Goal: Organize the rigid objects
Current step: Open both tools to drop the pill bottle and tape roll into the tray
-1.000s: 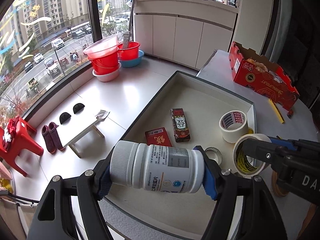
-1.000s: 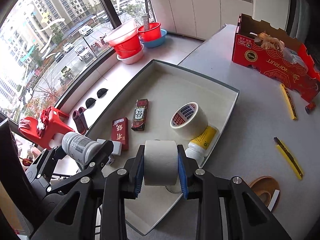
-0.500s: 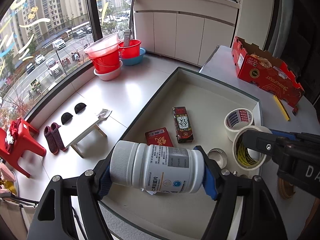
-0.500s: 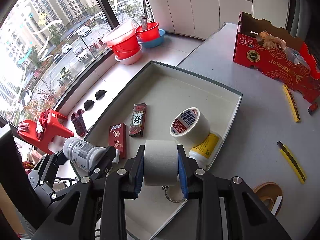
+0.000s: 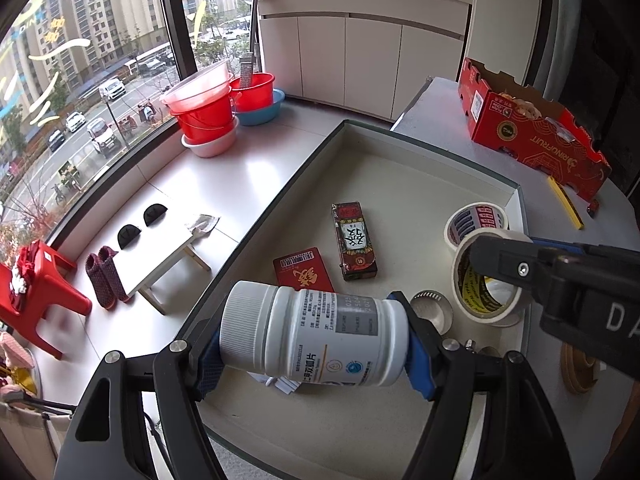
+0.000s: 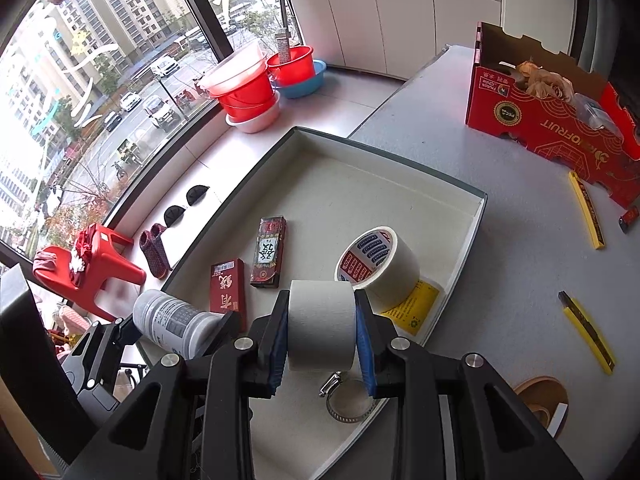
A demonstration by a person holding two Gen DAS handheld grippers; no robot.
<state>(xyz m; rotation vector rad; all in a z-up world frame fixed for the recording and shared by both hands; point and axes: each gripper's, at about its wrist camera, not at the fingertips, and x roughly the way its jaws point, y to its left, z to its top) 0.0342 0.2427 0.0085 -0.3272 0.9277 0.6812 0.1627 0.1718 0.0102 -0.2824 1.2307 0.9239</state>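
Little is seen to have changed over the last second: both loads are held as before, and only a slight drift of the views over the tray is noted. From this it is judged that neither item has yet been set down and that placement is still pending.

Nearest, the left gripper (image 5: 314, 336) is clamped end to end on a white pill bottle (image 5: 316, 334), held on its side above the near corner of the tray (image 5: 400, 136); a ribbed white cap and a grey printed label are noted. The right gripper (image 6: 322, 326) is closed on a plain cream tape roll (image 6: 322, 326), held by its flat faces above the tray's near end, over a metal hose clamp (image 6: 348, 402).

Farther in, a red packet (image 5: 304, 272) and a dark carton (image 5: 354, 240) are seen lying flat, well apart from a printed tape roll (image 6: 376, 266) resting against the right wall. Beyond, a red fruit box (image 6: 552, 120) stands on the table.
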